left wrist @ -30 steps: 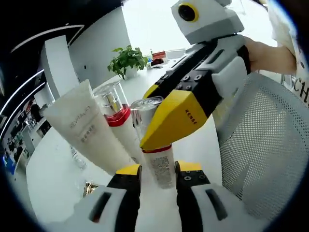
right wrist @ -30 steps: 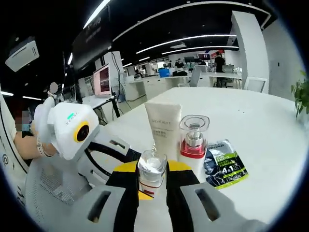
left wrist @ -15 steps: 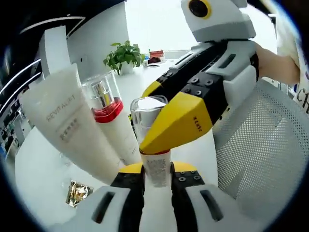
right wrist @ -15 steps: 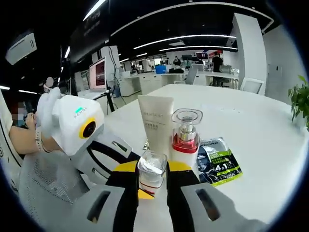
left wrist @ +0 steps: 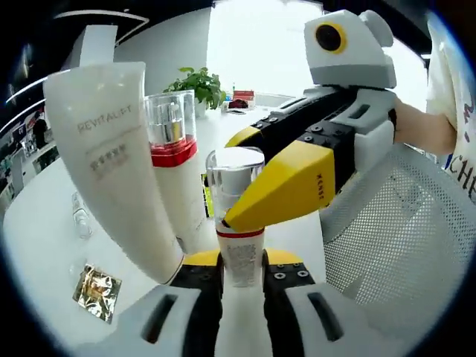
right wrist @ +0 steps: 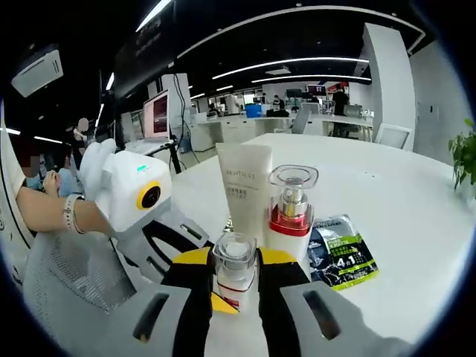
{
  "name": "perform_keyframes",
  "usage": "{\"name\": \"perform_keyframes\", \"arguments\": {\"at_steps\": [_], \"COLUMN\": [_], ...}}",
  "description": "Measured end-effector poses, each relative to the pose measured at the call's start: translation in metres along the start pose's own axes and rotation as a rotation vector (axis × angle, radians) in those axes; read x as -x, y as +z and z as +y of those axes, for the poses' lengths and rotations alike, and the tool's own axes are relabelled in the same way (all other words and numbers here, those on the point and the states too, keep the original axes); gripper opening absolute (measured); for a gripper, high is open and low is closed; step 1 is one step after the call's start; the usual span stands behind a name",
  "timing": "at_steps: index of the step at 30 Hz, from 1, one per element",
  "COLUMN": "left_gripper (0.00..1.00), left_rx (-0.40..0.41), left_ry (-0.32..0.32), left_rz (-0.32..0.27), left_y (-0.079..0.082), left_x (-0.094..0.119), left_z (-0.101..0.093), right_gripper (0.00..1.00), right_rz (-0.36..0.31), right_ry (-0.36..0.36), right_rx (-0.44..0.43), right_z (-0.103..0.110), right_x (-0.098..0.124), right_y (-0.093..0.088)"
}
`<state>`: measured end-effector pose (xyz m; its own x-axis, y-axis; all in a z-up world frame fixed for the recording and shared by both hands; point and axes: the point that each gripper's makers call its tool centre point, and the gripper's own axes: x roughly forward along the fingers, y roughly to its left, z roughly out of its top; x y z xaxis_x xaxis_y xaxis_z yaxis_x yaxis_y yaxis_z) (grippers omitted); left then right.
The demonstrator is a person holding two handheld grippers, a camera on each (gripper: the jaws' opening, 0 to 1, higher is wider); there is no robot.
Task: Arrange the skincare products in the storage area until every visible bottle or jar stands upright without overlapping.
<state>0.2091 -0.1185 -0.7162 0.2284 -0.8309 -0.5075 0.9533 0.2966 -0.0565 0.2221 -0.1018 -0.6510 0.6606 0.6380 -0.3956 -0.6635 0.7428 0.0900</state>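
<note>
A small bottle [left wrist: 239, 256] with a clear cap, a white body and a red band stands between the jaws of my left gripper [left wrist: 243, 262], which is shut on its body. My right gripper [left wrist: 245, 208] comes in from the right with its yellow jaws shut on the bottle's clear cap [left wrist: 233, 167]. In the right gripper view that cap [right wrist: 235, 253] sits between my right gripper's [right wrist: 236, 266] jaws, and the left gripper [right wrist: 216, 297] reaches in from the left. Just behind stand a white tube [left wrist: 111, 149] [right wrist: 244, 190] and a red-banded pump bottle [left wrist: 172, 149] [right wrist: 291, 208].
A green and black sachet [right wrist: 338, 253] lies on the white table [right wrist: 401, 216] right of the pump bottle. A gold foil sachet [left wrist: 93, 290] lies at the left. A mesh chair [left wrist: 401, 223] is close by on the right, a potted plant [left wrist: 197, 82] far back.
The left view has rolled, so the tube and pump bottle now look more upright and closer. Both grippers keep their hold on the small bottle.
</note>
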Motion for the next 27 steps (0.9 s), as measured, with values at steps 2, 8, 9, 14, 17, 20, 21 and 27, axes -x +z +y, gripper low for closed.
{"name": "perform_keyframes", "arguments": {"at_steps": [2, 8, 9, 14, 17, 20, 21, 27], "left_gripper": [0.15, 0.15, 0.15, 0.15, 0.16, 0.16, 0.17, 0.21], "left_rx": [0.004, 0.005, 0.008, -0.017, -0.08, -0.083, -0.075, -0.133], "left_ry": [-0.009, -0.015, -0.015, -0.001, 0.025, 0.024, 0.027, 0.064], "left_rz": [-0.002, 0.004, -0.003, -0.004, 0.003, 0.002, 0.002, 0.027], "left_y": [-0.003, -0.01, -0.009, -0.009, -0.009, -0.009, -0.009, -0.012], "left_x": [-0.001, -0.004, -0.004, -0.004, -0.004, -0.005, -0.005, -0.005], "left_z": [0.0, 0.002, 0.002, 0.005, 0.009, 0.01, 0.011, 0.016], "right_gripper": [0.23, 0.22, 0.21, 0.21, 0.21, 0.22, 0.22, 0.25], "right_rz": [-0.014, -0.008, -0.011, -0.01, -0.002, 0.005, 0.013, 0.071], "right_ry": [0.005, 0.002, 0.001, 0.002, 0.001, -0.002, 0.002, -0.008], "right_rx": [-0.002, 0.016, 0.021, 0.029, 0.063, 0.086, 0.082, 0.166], "right_z": [0.001, 0.001, 0.0, -0.001, 0.002, 0.003, 0.004, 0.007], "right_x": [0.0, -0.003, -0.003, -0.006, -0.005, -0.005, -0.005, -0.005], "right_y": [0.001, -0.005, -0.004, -0.003, -0.004, -0.006, -0.007, -0.016]}}
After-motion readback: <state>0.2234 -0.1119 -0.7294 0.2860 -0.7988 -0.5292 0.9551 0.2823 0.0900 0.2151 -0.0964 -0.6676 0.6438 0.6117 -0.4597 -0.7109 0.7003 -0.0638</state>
